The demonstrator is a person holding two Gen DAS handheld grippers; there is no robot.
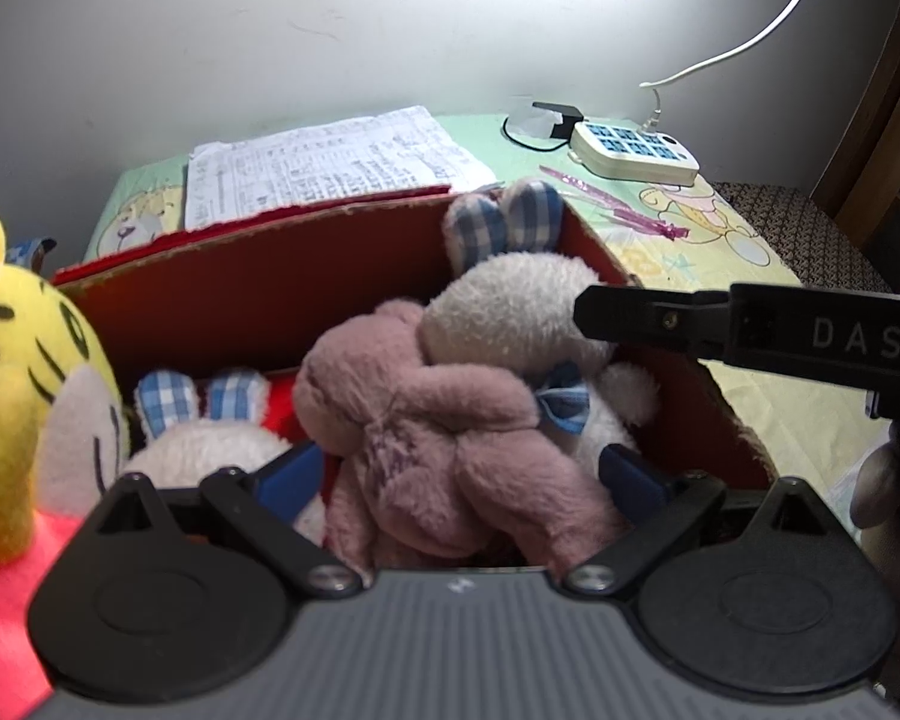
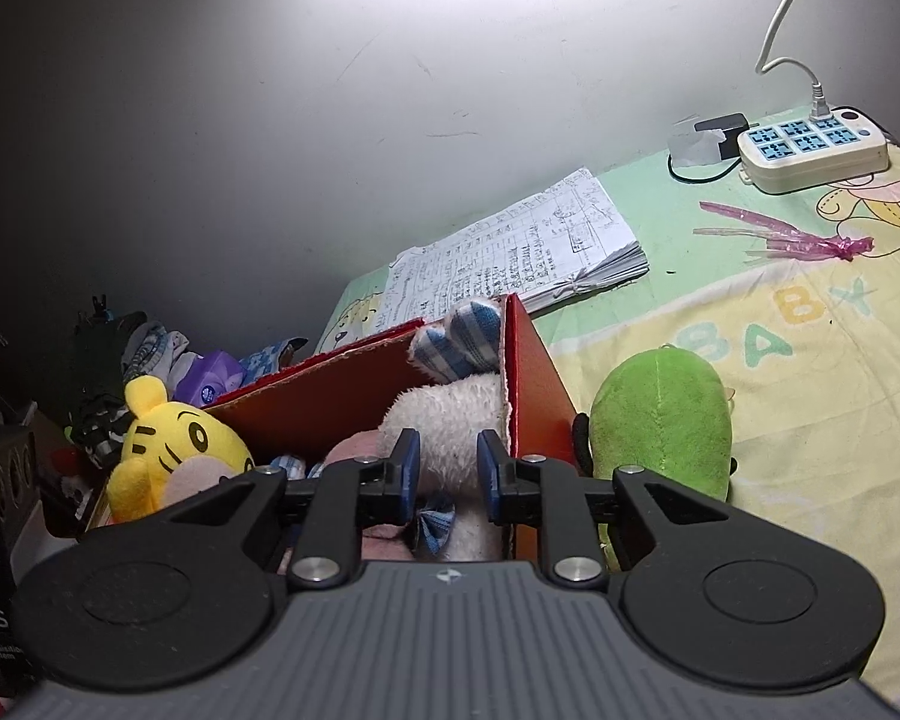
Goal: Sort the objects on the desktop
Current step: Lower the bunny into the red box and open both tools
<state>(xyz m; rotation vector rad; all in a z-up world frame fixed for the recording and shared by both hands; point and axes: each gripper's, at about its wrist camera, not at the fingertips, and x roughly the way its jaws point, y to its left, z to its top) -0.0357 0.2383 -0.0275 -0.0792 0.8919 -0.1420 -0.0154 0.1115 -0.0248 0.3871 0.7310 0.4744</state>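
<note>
A red cardboard box (image 1: 258,282) holds a pink plush bunny (image 1: 444,438), a white bunny with blue checked ears (image 1: 510,306) and a second white bunny (image 1: 210,438). My left gripper (image 1: 462,474) is open, its blue pads either side of the pink bunny's lower body, not squeezing it. My right gripper (image 2: 447,462) is open just above the box's right wall (image 2: 534,372), with the white bunny (image 2: 444,414) between its pads. A yellow tiger plush (image 2: 168,438) leans at the box's left. A green plush (image 2: 660,420) lies outside, right of the box.
A handwritten notebook (image 2: 534,246) lies behind the box. A white power strip (image 2: 810,150) with a cable sits at the back right, with a pink plastic scrap (image 2: 792,234) in front of it. The cartoon-print cloth (image 2: 810,360) covers the table. Clutter (image 2: 150,342) sits at far left.
</note>
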